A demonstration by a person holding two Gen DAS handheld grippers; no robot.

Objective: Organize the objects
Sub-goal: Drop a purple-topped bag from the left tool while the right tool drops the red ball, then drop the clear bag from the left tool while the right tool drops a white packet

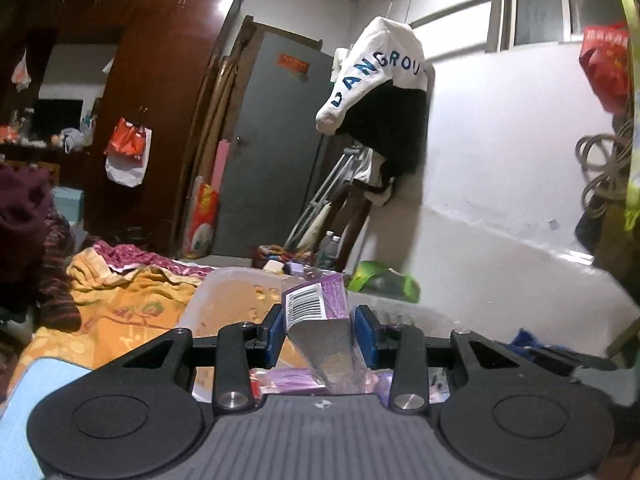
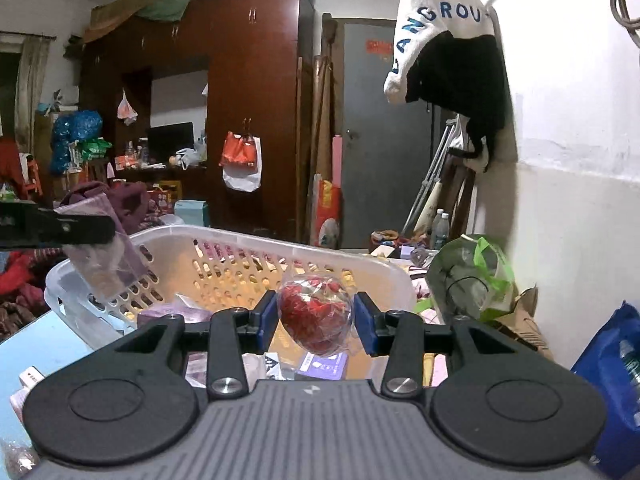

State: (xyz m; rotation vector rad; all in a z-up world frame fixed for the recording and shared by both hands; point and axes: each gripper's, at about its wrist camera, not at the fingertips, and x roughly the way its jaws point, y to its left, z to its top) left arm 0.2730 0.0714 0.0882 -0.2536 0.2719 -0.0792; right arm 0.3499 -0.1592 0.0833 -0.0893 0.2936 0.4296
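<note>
My left gripper [image 1: 320, 330] is shut on a purple packet [image 1: 316, 304] with a barcode and a silver side, held above the white plastic basket [image 1: 224, 280]. My right gripper [image 2: 315, 322] is shut on a clear bag of red pieces [image 2: 316, 316], held over the same basket [image 2: 240, 240]. In the right wrist view the left gripper [image 2: 60, 228] shows at the left with its purple packet [image 2: 108, 256] over the basket's left rim. Purple packets [image 2: 324, 364] lie inside the basket.
An orange bedspread [image 1: 120, 304] lies left of the basket. A green bag [image 2: 472, 276] and a blue bag [image 2: 612, 364] sit to the right by the white wall. A dark wardrobe [image 2: 248, 100] and grey door [image 2: 380, 140] stand behind.
</note>
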